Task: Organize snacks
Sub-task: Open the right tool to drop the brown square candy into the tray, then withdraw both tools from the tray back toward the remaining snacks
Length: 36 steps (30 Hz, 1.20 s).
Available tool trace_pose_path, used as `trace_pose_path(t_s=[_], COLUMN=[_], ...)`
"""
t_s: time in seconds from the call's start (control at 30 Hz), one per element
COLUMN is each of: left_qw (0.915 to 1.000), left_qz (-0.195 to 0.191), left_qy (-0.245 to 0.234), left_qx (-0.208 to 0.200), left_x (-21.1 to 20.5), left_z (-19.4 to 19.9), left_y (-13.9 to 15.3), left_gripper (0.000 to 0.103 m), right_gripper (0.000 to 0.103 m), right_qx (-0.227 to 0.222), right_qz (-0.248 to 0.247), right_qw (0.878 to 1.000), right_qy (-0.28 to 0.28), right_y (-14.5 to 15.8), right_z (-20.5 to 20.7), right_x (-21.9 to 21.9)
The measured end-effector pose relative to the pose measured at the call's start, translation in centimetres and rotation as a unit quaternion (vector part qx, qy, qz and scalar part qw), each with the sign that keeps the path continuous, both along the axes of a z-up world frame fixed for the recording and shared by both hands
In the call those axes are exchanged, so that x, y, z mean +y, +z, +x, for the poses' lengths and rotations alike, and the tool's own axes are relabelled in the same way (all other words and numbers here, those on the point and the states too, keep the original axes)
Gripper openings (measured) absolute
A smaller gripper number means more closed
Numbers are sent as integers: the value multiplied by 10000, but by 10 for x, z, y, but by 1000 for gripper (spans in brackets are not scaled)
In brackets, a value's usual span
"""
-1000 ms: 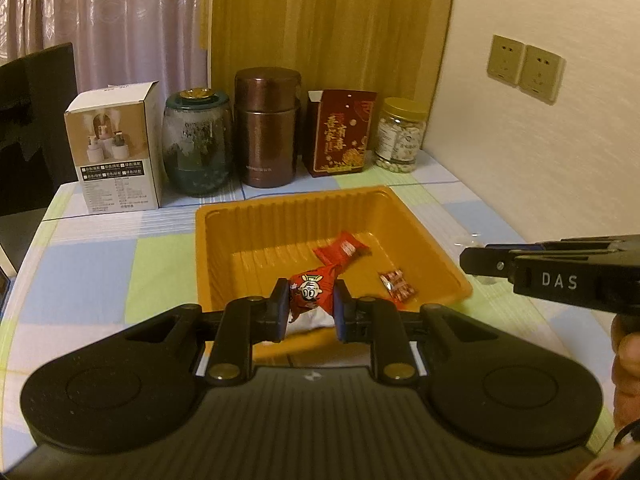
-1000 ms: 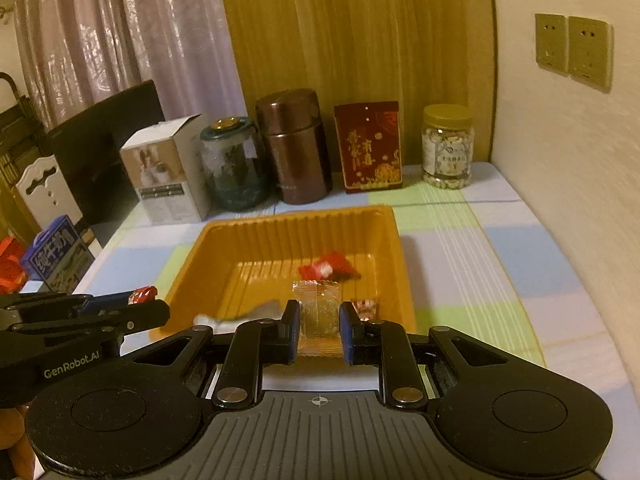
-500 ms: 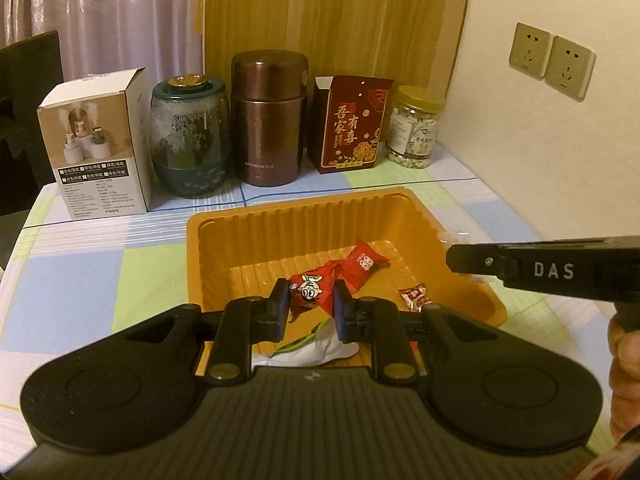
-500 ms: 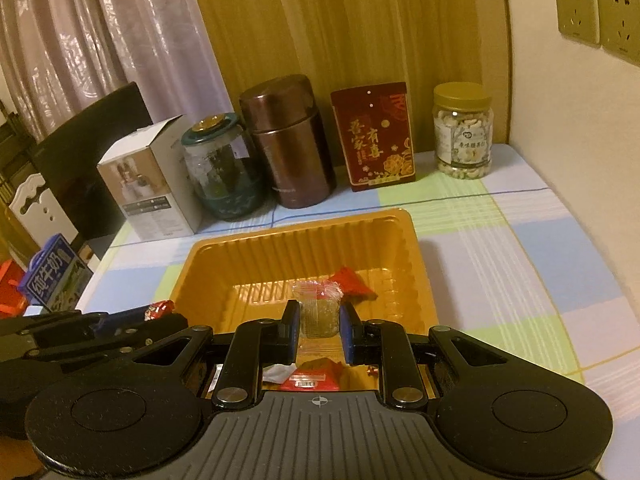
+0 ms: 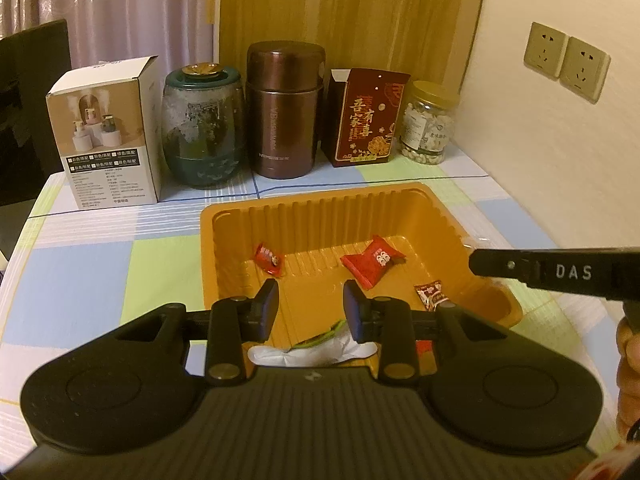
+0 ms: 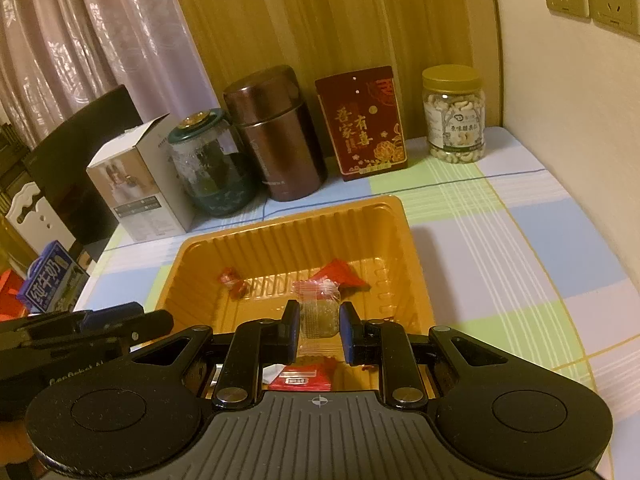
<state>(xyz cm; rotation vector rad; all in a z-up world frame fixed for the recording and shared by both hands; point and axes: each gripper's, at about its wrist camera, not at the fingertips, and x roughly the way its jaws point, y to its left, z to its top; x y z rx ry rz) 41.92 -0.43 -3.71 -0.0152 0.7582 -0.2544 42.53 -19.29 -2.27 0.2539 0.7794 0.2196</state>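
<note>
Since a second ago: small red candy (image 5: 269, 258) gone from between the left gripper's (image 5: 310, 304) pads, now lying on the floor of the orange tray (image 5: 320, 204) at about 11 o'clock from those fingertips. Jaws opening, nothing between them, only bare tray floor showing in the gap. Tray larger and closer in both views than before. Right gripper (image 6: 319, 330) clenched as before on a clear-wrapped yellowish sweet (image 6: 319, 314), held above the tray's near half.

Elsewhere in the tray: a larger red pillow packet (image 5: 373, 260) at 1 o'clock from the left fingertips, a small dark-red printed candy (image 5: 432, 297) at 3 o'clock near the right wall, a white wrapper with green streaks (image 5: 320, 346) at 6 o'clock under the left gripper's body.

Only in the left wrist view: the printed candy, the white wrapper, the right gripper seen side-on at 3 o'clock with "DAS" lettering, part of a hand (image 5: 628, 364) behind it.

Only in the right wrist view: the held sweet, a flat red packet (image 6: 300, 378) below the jaws at 6 o'clock, a blue milk carton (image 6: 50, 282) at 9 o'clock off the table edge.

Beyond the tray at 12 o'clock, on the checked tablecloth (image 6: 560, 240): white box (image 5: 108, 136), green glass jar (image 5: 203, 128), brown canister (image 5: 285, 110), red gift box (image 5: 366, 118), nut jar (image 5: 428, 124).
</note>
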Motion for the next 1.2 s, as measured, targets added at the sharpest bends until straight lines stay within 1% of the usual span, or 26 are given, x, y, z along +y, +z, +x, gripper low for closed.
trace_pose_path(t_s=[0.33,0.5,0.57,0.6,0.63,0.67,0.97,1.03,1.2], left_qw=[10000,10000,10000,10000,10000,10000,9999,9999,9998], left_qz=[-26,-5,17,23,26,20,-38,-32,14], left_qy=[-29,-6,10,22,37,52,120,140,186], left_qx=[37,14,5,5,12,21,64,31,-49], left_x=[2,5,7,9,10,11,12,11,10], left_z=[-3,-5,-6,-7,-8,-9,-29,-36,-60], left_y=[-4,-4,-4,-5,-5,-6,-3,1,15], left_gripper=[32,32,32,32,32,32,34,36,44], right_gripper=[21,22,23,35,51,55,55,55,55], right_qx=[-34,-61,-76,-76,-91,-130,-125,-129,-217], right_qz=[-106,-145,-203,-238,-238,-214,-414,-469,-600], right_qw=[9999,9998,9996,9995,9995,9996,9990,9988,9979], right_qy=[12,127,181,180,164,137,101,72,62], right_y=[0,-1,-1,-1,-1,-1,2,5,16], right_z=[9,18,20,20,19,18,-1,-8,-35], right_x=[7,14,17,18,17,16,13,13,14])
